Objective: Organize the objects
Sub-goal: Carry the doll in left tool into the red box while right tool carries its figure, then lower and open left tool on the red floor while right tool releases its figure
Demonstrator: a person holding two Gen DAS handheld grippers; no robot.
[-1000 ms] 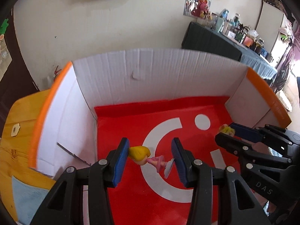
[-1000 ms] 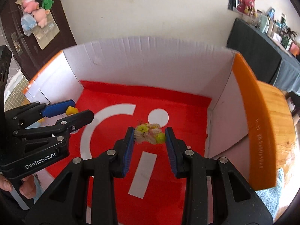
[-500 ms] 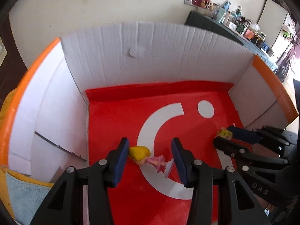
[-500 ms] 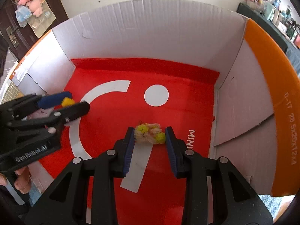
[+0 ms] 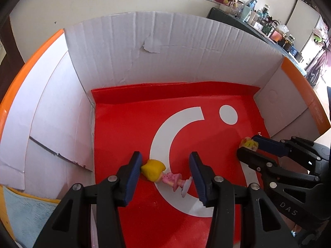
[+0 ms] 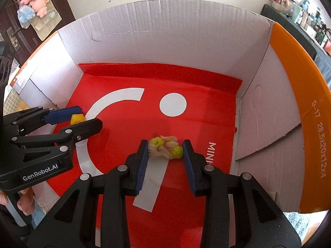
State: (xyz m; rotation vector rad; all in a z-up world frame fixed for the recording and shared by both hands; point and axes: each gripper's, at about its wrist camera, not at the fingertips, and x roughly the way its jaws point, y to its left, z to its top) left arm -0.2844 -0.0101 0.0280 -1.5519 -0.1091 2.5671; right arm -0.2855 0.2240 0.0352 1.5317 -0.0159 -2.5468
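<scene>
- The left gripper grasps a small doll figurine with yellow hair, a pink dress and a pale round base. The doll lies crosswise between the pads, its head against one pad and its base against the other.
- That gripper tilts steeply down into the open cardboard box, and the doll hangs low over the red floor; I cannot tell whether it touches.
- The right gripper is clenched on a fuzzy cream-and-yellow pipe-cleaner toy, which spans the narrow gap pad to pad.
- It too points steeply down, over the white stripe printed on the floor.
- Both hands look equally placed to release, judging by their closeness to the floor.
</scene>
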